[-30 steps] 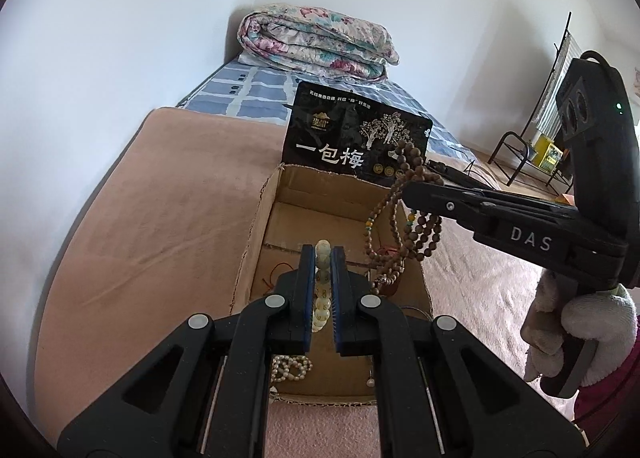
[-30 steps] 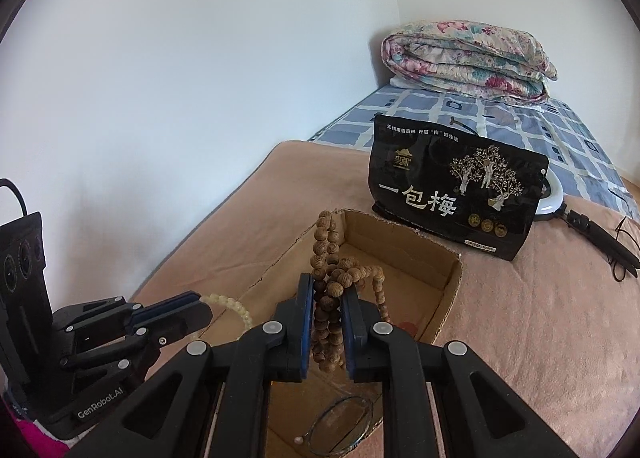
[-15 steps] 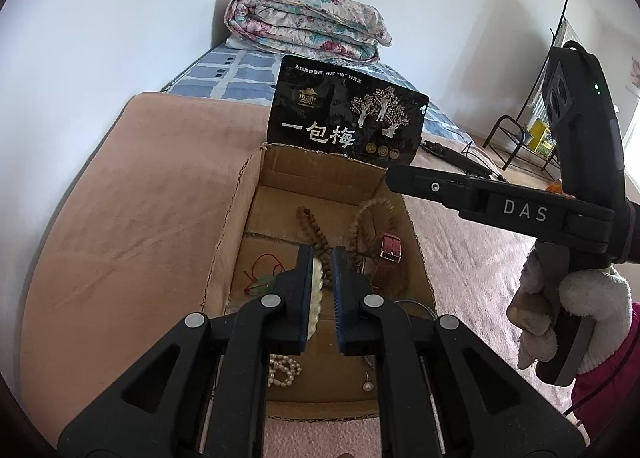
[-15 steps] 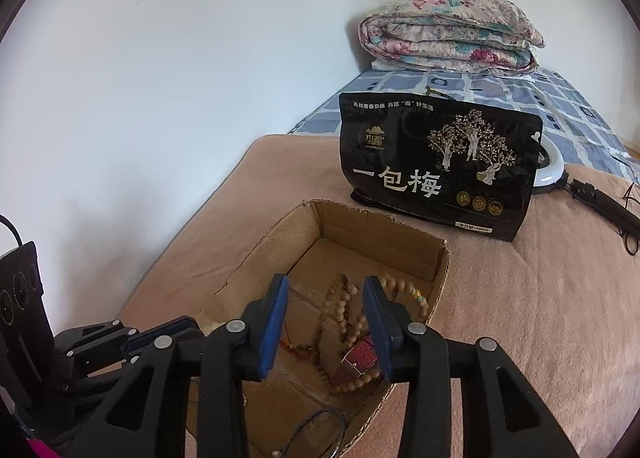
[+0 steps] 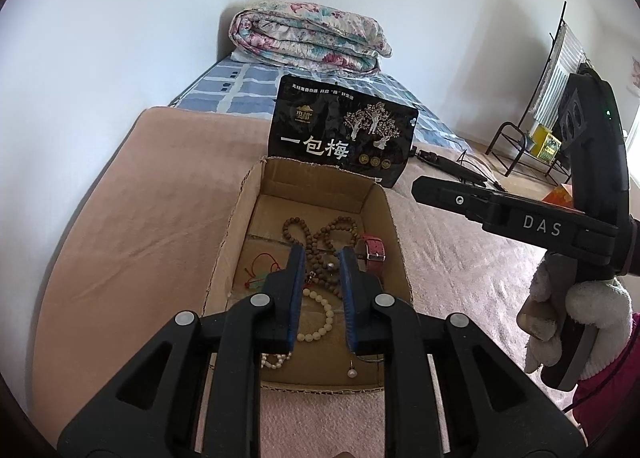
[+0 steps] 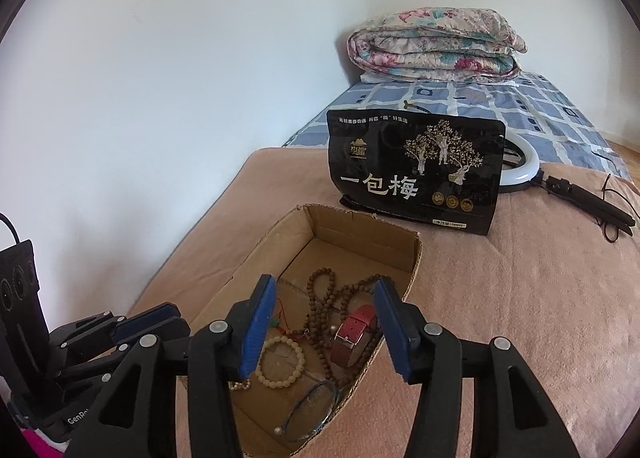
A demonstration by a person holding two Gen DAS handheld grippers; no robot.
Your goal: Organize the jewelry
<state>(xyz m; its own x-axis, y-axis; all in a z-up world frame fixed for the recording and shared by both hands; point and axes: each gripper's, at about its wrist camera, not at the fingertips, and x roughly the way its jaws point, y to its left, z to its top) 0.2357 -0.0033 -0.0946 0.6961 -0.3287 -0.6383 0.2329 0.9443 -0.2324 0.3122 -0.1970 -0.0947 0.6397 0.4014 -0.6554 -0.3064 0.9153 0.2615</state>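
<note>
An open cardboard box point(image 5: 236, 225) point(image 6: 416, 258) sits on the pink blanket and holds the jewelry. My left gripper point(image 5: 322, 270) hovers over it, its jaws opening with nothing pressed between them. A cream bead bracelet point(image 5: 320, 314) point(image 6: 280, 362) lies on the box floor below. My right gripper point(image 6: 326, 310) point(image 5: 420, 185) is open and still widening, empty, above the brown bead necklace point(image 6: 320, 298) point(image 5: 316, 234). A red watch point(image 6: 356, 334) point(image 5: 374, 250) lies beside those beads. The left gripper point(image 6: 160, 318) shows at lower left in the right wrist view.
A black snack bag point(image 6: 416, 173) stands just behind the box. Beyond it lie a folded floral quilt point(image 6: 432, 45) and a ring light on its stand point(image 6: 524, 169). The box also holds a blue bangle point(image 6: 312, 410), a red cord point(image 5: 260, 274) and pearls point(image 5: 352, 373). A white wall runs along the left.
The right gripper opened and the brown bead necklace fell into the box. The left gripper's jaws parted and the cream bracelet dropped out onto the box floor.
</note>
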